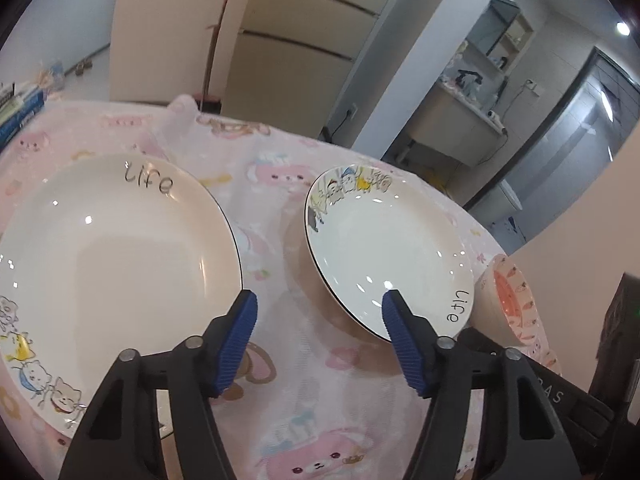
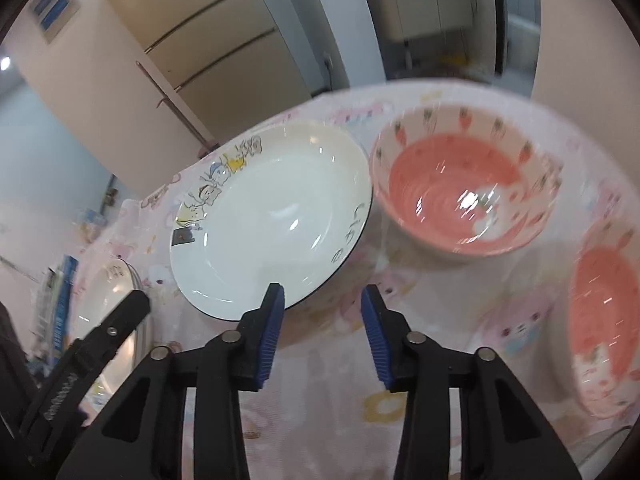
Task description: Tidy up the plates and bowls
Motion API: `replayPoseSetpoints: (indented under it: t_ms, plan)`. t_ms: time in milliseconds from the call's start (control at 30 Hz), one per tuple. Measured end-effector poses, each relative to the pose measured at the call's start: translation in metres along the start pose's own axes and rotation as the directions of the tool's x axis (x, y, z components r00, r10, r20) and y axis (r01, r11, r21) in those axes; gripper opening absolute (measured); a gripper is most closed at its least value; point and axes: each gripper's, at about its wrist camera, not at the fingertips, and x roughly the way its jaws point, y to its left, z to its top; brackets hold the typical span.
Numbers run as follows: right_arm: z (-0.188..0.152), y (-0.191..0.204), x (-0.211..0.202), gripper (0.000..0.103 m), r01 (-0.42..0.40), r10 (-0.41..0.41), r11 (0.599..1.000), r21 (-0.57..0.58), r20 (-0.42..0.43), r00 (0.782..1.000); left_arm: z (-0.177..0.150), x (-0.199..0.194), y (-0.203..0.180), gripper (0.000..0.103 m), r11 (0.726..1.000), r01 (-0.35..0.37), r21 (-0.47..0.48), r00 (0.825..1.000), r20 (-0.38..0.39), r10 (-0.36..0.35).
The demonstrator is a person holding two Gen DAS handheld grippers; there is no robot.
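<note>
Worktop [image 1: 328,208] draped in a pink cartoon-print cloth. Two white plates lettered "life", cat drawings on the rims. Large plate [image 1: 116,264] lies at left in the left wrist view; smaller plate [image 1: 384,248] sits beside it, apart, and looks propped up over a shadowed gap. Pink bowl [image 2: 464,192] with strawberry rim stands just beside the smaller plate; second pink bowl [image 2: 604,328] nearer, at right edge. Left gripper [image 1: 320,320]: jaws apart, nothing between them, poised over cloth between the plates. Right gripper [image 2: 322,312]: jaws apart, empty, near the smaller plate's front rim; contact cannot be told.
</note>
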Motion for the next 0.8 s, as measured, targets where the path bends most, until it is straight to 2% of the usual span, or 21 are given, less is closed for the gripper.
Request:
replayPoseSetpoints:
  t_ms: [100,233,333,367,467,533,667,800]
  plan:
    - [0.001,-0.008,0.002,0.037,0.008,-0.008,0.998,0.059,0.002,1.000,0.004,0.012,0.002,0.058,0.999,0.023,-0.045,0.999,-0.043,-0.025]
    - [0.003,-0.015,0.008,0.037,0.000,0.003,0.988,0.154,-0.019,1.000,0.008,0.027,-0.001,0.053,0.998,-0.020,-0.067,0.997,-0.080,0.014]
    - [0.006,-0.020,0.015,0.029,-0.064,0.072,0.972,0.225,-0.024,0.997,0.009,0.040,0.000,0.039,0.994,-0.053,-0.098,0.993,-0.111,0.042]
    - [0.006,-0.021,0.018,0.020,-0.097,0.106,0.966,0.240,-0.023,0.994,0.010,0.042,-0.001,0.035,0.993,-0.067,-0.093,0.993,-0.102,0.057]
    - [0.003,-0.024,0.020,0.019,-0.100,0.105,0.952,0.288,-0.003,0.994,0.013,0.047,-0.004,0.035,0.994,-0.070,-0.084,0.994,-0.093,0.062]
    - [0.002,-0.028,0.023,0.019,-0.095,0.106,0.944,0.316,-0.019,0.994,0.015,0.048,-0.002,0.035,0.992,-0.065,-0.105,0.994,-0.094,0.055]
    - [0.001,-0.036,0.031,0.019,-0.149,0.165,0.916,0.372,-0.012,0.986,0.022,0.051,0.003,0.035,0.988,-0.050,-0.143,0.995,-0.092,0.037]
    - [-0.002,-0.033,0.030,0.019,-0.144,0.146,0.929,0.341,0.019,0.989,0.025,0.054,0.001,0.035,0.990,-0.054,-0.129,0.996,-0.083,0.043]
